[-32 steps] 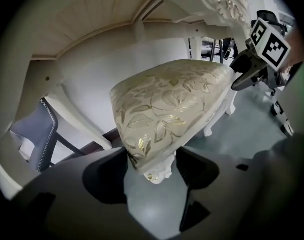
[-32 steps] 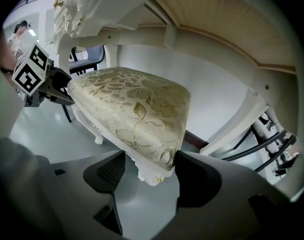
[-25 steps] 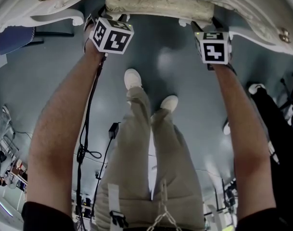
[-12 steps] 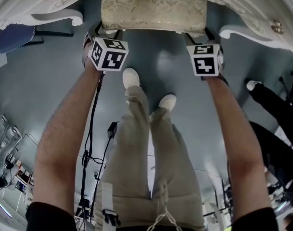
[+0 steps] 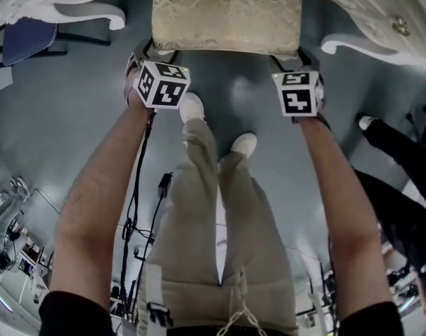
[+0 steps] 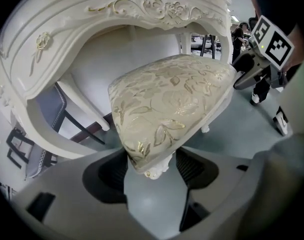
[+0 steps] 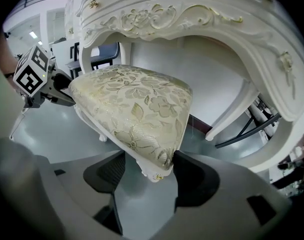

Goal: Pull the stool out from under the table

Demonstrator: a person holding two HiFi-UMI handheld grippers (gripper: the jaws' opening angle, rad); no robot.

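Stool (image 5: 226, 16) gripped at both near corners, just in front of the bench (image 7: 191, 14).

One stool, one bench and two hand-held grippers show. The left hand-held gripper (image 6: 151, 171) is clamped on the seat's near left corner and the right hand-held gripper (image 7: 149, 176) on its near right corner, with the carved white corner trim between each pair of jaws. The seat is cream fabric with a gold leaf pattern. Its long axis runs left to right across the person, parallel to the bench's front edge, and one long side faces the person. In the head view its far side meets the bench's arched, carved white front. The floor (image 5: 73, 117) is smooth grey and glossy. A blue-grey chair (image 5: 27, 42) stands to the left beyond the bench, and a black cable (image 5: 132, 215) trails beside the person's two white shoes.
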